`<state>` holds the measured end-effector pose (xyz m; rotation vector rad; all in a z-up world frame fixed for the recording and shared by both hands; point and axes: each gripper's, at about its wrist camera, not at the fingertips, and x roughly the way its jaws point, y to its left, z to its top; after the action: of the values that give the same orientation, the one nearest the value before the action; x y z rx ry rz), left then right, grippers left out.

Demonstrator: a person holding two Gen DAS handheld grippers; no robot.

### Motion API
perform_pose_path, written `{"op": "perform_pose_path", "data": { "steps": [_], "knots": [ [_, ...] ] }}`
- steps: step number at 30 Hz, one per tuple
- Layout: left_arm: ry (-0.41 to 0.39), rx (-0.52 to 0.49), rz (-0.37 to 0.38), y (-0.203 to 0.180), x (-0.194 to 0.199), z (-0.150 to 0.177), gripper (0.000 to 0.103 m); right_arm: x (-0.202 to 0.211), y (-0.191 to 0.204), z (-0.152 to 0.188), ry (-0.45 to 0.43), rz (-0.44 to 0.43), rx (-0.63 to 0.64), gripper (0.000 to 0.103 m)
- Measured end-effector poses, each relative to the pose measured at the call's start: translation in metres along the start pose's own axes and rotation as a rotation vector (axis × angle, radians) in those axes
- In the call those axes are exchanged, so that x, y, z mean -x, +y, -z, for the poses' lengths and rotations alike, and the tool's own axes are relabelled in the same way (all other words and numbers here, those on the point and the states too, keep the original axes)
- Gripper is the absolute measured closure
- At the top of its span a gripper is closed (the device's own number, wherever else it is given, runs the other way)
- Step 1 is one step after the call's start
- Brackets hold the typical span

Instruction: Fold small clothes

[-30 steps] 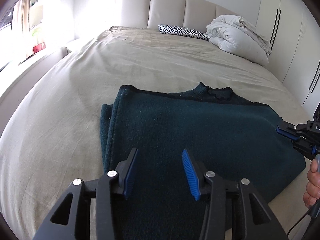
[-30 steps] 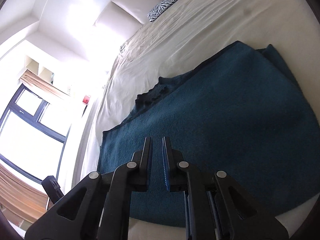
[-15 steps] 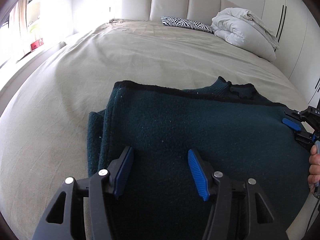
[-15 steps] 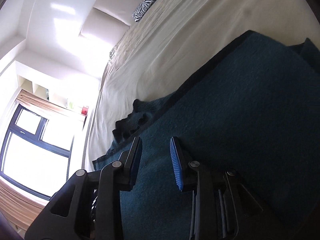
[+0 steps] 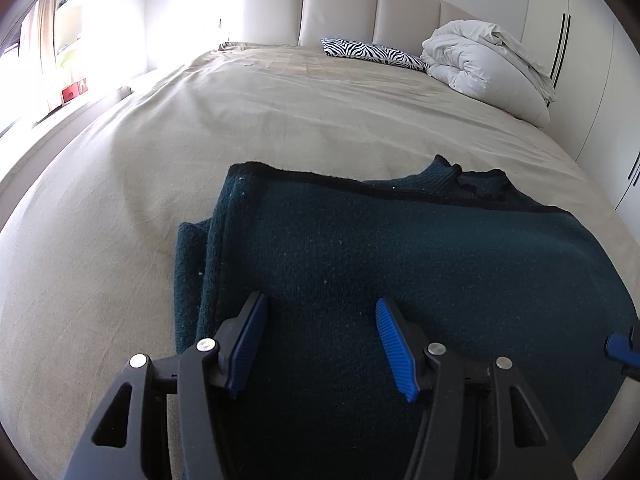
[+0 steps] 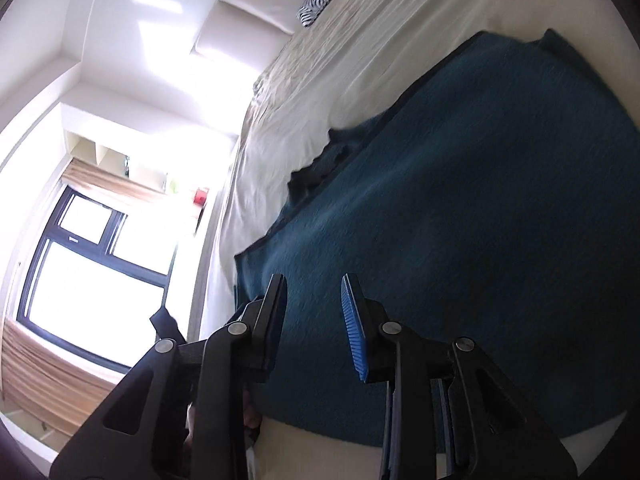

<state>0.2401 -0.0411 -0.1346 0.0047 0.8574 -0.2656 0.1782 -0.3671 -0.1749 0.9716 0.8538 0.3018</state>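
Observation:
A dark teal knit sweater [image 5: 400, 248] lies folded flat on the beige bed [image 5: 280, 120], its collar at the far right edge. My left gripper [image 5: 320, 332] is open and empty, just above the sweater's near left part. The sweater also fills the right wrist view [image 6: 480, 200], which is rolled sideways. My right gripper [image 6: 314, 316] is open and empty over the sweater's near edge. A blue fingertip of the right gripper [image 5: 618, 346] shows at the right edge of the left wrist view.
A zebra-print pillow [image 5: 372, 52] and a bundled white duvet [image 5: 484, 68] lie by the padded headboard [image 5: 340, 4]. White wardrobes [image 5: 580, 40] stand to the right. A bright window [image 6: 88, 264] is on the other side.
My right gripper has opened from nearly shut to open. My left gripper has moved lower and closer over the sweater and stays open. The sweater lies as before.

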Motion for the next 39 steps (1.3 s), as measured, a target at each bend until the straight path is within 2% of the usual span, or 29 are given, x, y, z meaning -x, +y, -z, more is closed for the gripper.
{"op": "perform_pose_path", "data": {
  "steps": [3, 5, 6, 9, 12, 14, 18, 19, 20, 22, 26, 27, 29, 32, 34, 37, 39],
  "knots": [
    [0.0, 0.008, 0.017, 0.003, 0.003, 0.001, 0.044, -0.054, 0.034, 0.048, 0.183, -0.036, 0.105, 0.076],
    [0.002, 0.009, 0.032, 0.005, 0.007, 0.003, 0.044, -0.086, 0.04, 0.069, 0.268, -0.023, 0.136, 0.076],
    [0.002, 0.009, 0.04, 0.007, 0.01, 0.005, 0.044, -0.095, 0.036, 0.073, 0.284, -0.013, 0.123, 0.076],
    [-0.002, 0.02, 0.071, 0.015, 0.022, 0.013, 0.044, -0.087, 0.016, 0.07, 0.237, -0.071, 0.037, 0.076],
    [-0.011, 0.063, 0.114, 0.028, 0.036, 0.023, 0.044, -0.055, -0.01, 0.054, 0.142, -0.046, -0.024, 0.076],
    [-0.017, 0.091, 0.143, 0.037, 0.046, 0.03, 0.044, -0.028, -0.033, 0.044, 0.066, -0.022, -0.076, 0.076],
    [-0.028, 0.134, 0.188, 0.054, 0.063, 0.042, 0.044, 0.034, -0.087, 0.027, -0.093, -0.025, -0.205, 0.077],
    [0.003, 0.156, 0.144, 0.06, 0.063, 0.046, 0.035, 0.048, -0.099, 0.025, -0.131, -0.022, -0.232, 0.077],
    [0.024, 0.188, 0.168, 0.067, 0.063, 0.052, 0.036, 0.061, -0.111, 0.025, -0.168, -0.026, -0.265, 0.076],
    [0.011, 0.252, 0.221, 0.082, 0.073, 0.061, 0.037, 0.087, -0.131, 0.027, -0.232, -0.031, -0.325, 0.077],
    [0.019, 0.318, 0.211, 0.093, 0.097, 0.074, 0.037, 0.127, -0.138, 0.036, -0.322, 0.035, -0.346, 0.076],
    [0.02, 0.344, 0.221, 0.095, 0.102, 0.078, 0.037, 0.131, -0.134, 0.037, -0.33, 0.064, -0.334, 0.073],
    [0.018, 0.4, 0.252, 0.1, 0.109, 0.084, 0.037, 0.128, -0.117, 0.041, -0.316, 0.063, -0.288, 0.072],
    [0.036, 0.437, 0.293, 0.1, 0.112, 0.085, 0.037, 0.093, -0.075, 0.044, -0.224, 0.015, -0.195, 0.07],
    [0.042, 0.425, 0.301, 0.096, 0.112, 0.083, 0.037, 0.056, -0.041, 0.046, -0.142, -0.01, -0.119, 0.057],
    [0.053, 0.441, 0.311, 0.097, 0.109, 0.085, 0.037, 0.013, -0.014, 0.054, -0.038, -0.033, -0.043, 0.057],
    [0.055, 0.462, 0.319, 0.1, 0.106, 0.085, 0.037, -0.01, -0.008, 0.064, 0.029, -0.031, -0.039, 0.057]
  ]
}}
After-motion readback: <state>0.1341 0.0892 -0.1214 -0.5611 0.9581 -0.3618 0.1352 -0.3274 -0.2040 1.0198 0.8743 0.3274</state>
